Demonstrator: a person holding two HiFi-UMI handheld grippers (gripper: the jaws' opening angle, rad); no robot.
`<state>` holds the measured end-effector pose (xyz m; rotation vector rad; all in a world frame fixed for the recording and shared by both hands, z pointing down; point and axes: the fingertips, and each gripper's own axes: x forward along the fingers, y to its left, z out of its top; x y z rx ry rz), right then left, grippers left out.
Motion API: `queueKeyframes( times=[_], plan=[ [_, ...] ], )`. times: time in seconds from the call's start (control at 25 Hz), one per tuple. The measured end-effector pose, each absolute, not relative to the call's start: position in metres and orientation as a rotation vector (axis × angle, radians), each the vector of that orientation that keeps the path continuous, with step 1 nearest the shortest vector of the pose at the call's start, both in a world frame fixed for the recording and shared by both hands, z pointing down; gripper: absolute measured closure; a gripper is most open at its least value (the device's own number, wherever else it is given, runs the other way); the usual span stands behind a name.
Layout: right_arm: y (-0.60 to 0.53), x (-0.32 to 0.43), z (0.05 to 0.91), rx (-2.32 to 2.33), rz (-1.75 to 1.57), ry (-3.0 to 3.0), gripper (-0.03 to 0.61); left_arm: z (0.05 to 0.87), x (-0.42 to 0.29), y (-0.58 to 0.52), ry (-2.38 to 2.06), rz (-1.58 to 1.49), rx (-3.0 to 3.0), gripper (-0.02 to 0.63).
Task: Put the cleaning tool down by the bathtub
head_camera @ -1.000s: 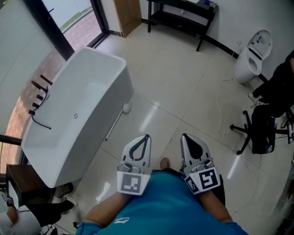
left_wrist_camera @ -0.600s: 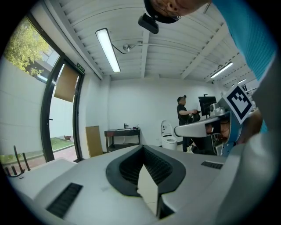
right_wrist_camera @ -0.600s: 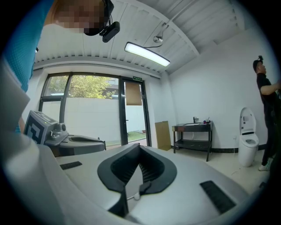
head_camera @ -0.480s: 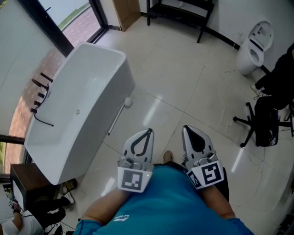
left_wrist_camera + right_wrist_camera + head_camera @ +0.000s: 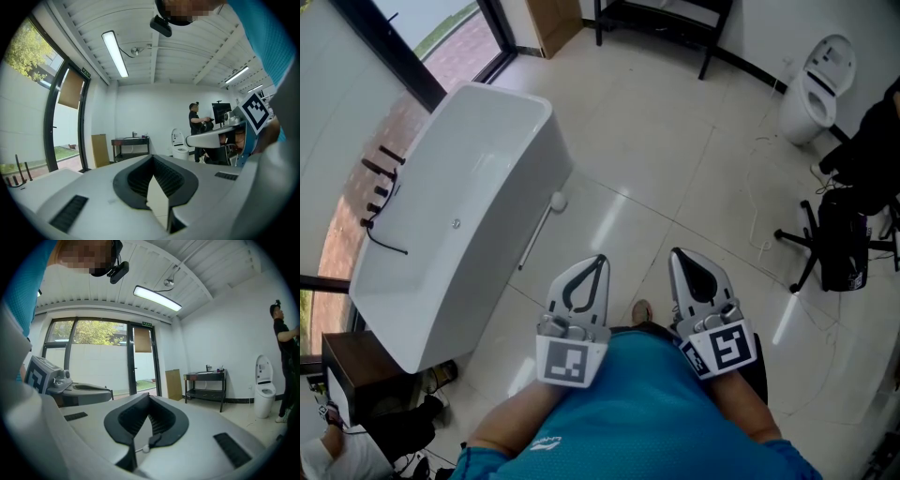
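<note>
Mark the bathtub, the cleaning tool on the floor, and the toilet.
White freestanding bathtub (image 5: 511,225): head view, outer side wall.
Long-handled cleaning tool with white round head (image 5: 558,201): head view, round head.
White toilet (image 5: 806,117): head view, bowl.

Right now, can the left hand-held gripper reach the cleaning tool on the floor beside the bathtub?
Probably not yet. The left hand-held gripper is held high, jaws shut; the cleaning tool lies on the floor by the bathtub. Nothing stands between.

Pale glossy floor tiles (image 5: 675,159) run to a white wall (image 5: 225,333), where a black shelf table (image 5: 667,23) and a white toilet (image 5: 816,94) stand. Dark-framed glazing (image 5: 422,47) fills the left side; a strip light (image 5: 115,54) glows on the ribbed ceiling
</note>
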<state>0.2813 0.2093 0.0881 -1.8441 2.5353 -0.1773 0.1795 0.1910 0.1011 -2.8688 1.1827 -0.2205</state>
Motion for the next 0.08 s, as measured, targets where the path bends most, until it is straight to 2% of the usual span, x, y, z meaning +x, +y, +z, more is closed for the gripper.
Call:
queueKeyframes(
  times=[0.08],
  plan=[
    [0.2088,0.2832,0.0883,-1.844,-0.177,2.535,0.589,0.1019,0.1812,0.1909,1.184,-0.226,-2.872,0.621]
  ],
)
